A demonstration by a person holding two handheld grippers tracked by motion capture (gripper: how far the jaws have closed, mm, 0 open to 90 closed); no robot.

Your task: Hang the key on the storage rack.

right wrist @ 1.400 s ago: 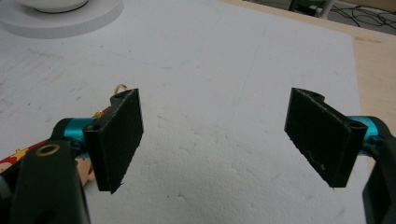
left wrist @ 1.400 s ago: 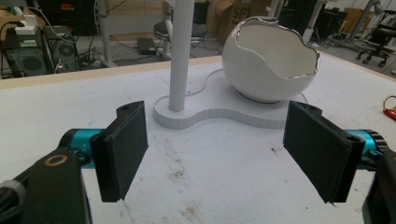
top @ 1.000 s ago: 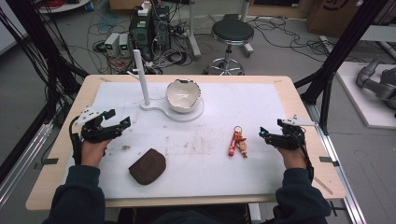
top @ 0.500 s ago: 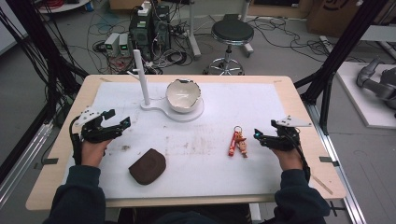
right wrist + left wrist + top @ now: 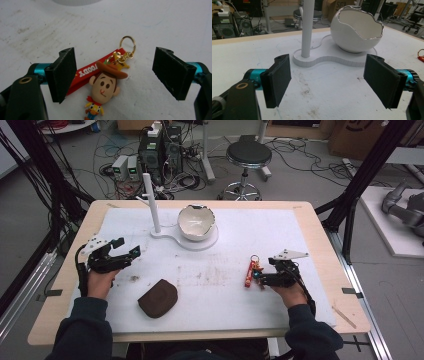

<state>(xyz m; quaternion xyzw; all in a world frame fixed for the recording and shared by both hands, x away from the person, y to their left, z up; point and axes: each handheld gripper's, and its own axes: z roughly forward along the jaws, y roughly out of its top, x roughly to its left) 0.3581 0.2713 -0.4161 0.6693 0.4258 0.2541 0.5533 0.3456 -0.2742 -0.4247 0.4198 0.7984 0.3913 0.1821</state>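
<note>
While open, right gripper [image 5: 113, 75] straddles the keychain [image 5: 105, 85].

The stand [image 5: 186, 239] sits on the desk [image 5: 310, 220], toward the far edge. Its post [image 5: 151, 202] rises at the stand's left end; the bowl [image 5: 196, 222] rests on its right end. The keychain [image 5: 251, 271] lies nearer than the stand, to the right. The pouch [image 5: 158, 298] lies nearer still, slightly left of the stand.
</note>
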